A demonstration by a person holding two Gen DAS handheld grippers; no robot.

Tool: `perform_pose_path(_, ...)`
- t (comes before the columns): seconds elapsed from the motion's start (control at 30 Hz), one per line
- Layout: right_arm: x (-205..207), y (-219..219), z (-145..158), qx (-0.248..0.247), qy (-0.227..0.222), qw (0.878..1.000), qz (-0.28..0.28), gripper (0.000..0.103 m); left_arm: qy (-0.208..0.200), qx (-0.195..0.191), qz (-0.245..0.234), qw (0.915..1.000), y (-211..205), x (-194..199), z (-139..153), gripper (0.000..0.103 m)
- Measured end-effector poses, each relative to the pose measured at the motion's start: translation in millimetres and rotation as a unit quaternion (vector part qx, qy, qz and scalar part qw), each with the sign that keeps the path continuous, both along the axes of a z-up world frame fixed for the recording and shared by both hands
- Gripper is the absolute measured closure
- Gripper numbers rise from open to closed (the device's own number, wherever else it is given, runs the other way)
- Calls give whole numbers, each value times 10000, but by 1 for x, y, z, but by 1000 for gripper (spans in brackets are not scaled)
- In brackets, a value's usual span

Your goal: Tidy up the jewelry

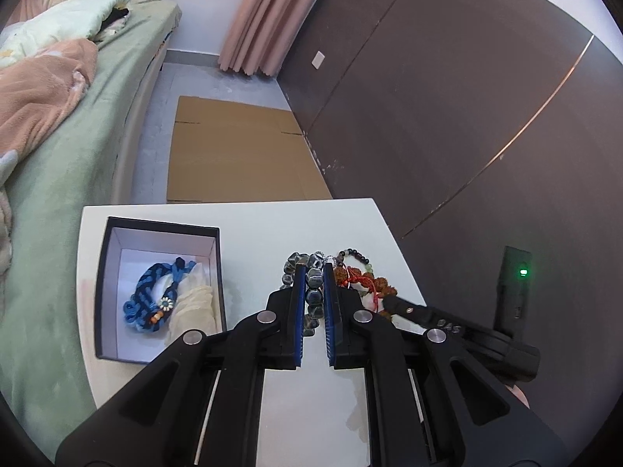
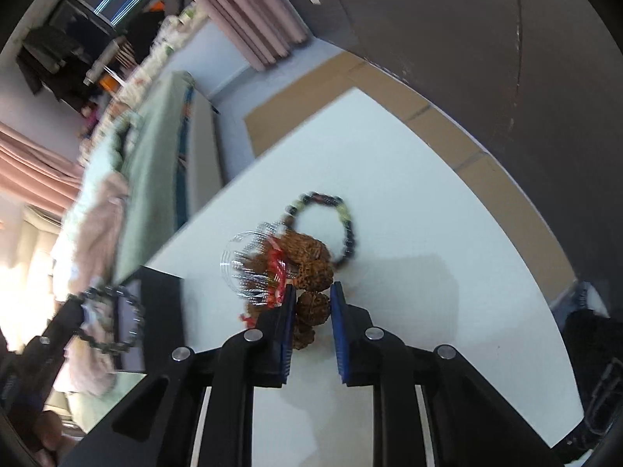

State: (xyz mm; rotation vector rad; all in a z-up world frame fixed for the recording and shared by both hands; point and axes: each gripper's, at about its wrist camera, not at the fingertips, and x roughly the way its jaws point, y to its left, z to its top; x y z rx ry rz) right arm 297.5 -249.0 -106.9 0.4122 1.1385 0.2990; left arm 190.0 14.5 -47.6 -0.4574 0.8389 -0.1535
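Note:
My left gripper (image 1: 314,272) is shut on a dark stone-bead bracelet (image 1: 314,284) and holds it over the white table (image 1: 272,233); the bracelet also shows at the left of the right wrist view (image 2: 117,319), near the black box. The black box (image 1: 117,229) holds a blue braided bracelet (image 1: 150,295) on white tissue. My right gripper (image 2: 311,292) is closed around a brown knobbly-seed bracelet (image 2: 311,264) with red cord on the table. A small-bead bracelet (image 2: 331,222) and a clear wire bangle (image 2: 241,264) lie touching it.
The table stands beside a bed with a green sheet (image 1: 58,179). Flattened cardboard (image 1: 233,148) lies on the floor beyond the table. A dark wall panel (image 1: 467,97) runs along the right, with a pink curtain (image 1: 264,15) at the far end.

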Motion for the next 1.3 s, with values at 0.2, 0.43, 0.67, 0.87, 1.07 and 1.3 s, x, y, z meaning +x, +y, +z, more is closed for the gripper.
perform_pose_path(0.2,-11,-6,21,284,-341,9990,43,86,-86,25,37,10000,-1,-15,5,94)
perform_pose_path(0.43,-27,-25,45,648,-660,9957,-29,86,-224,65,127,9996,2,-33,15,94)
perform_pose_path(0.67,-46,-35,67,1107,-995,9889,-9,86,-350,-31,303,9989,13,-58,20,94)
perform_pose_path(0.87,-60,-23,79,1319,-1247,9832,202,86,-216,-183,514,9983,34,-73,6,94)
perform_pose_path(1.07,-72,-4,89,1464,-1456,9775,424,86,-287,-296,655,9970,52,-79,6,94)
perform_pose_path(1.3,-80,29,95,1643,-1604,9705,741,86,-518,-324,825,9947,63,-74,2,67)
